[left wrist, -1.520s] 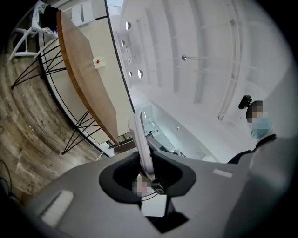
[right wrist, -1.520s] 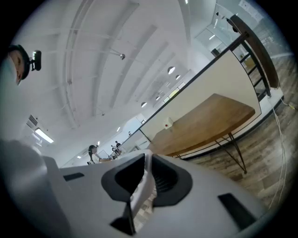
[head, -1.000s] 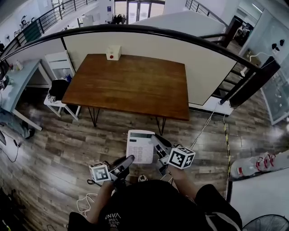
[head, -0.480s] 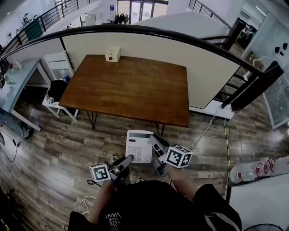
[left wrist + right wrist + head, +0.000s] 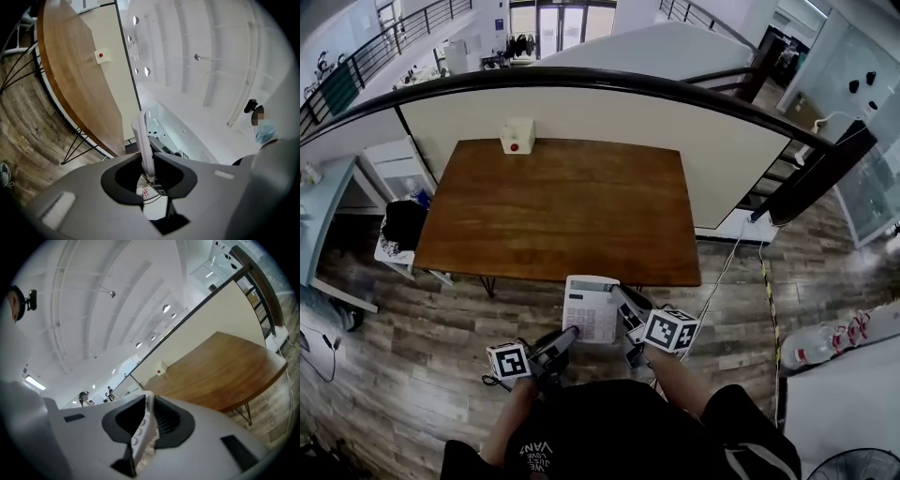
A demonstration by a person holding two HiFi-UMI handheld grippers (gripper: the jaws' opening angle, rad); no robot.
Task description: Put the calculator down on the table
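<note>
Grey-brown plank flooring (image 5: pixel 412 328) is running under a wooden table (image 5: pixel 562 206) on black hairpin legs (a small white box (image 5: pixel 517 135) with a red button is sitting at its far edge). Behind it, a cream partition wall (image 5: pixel 727 150) is curving beneath a dark handrail (image 5: pixel 581 75). Daylight is coming through glazed doors (image 5: pixel 534 17) far beyond. A white side table (image 5: pixel 389 159) is standing at the left.

White plastic calculator (image 5: pixel 591 309); smooth brown wood table (image 5: pixel 553 206), satin sheen.

Rectangular brown wooden desk (image 5: pixel 562 211) on thin black metal legs, standing on grey-brown plank floor (image 5: pixel 422 323). Small white box with red button (image 5: pixel 517 135) at far-left corner.
</note>
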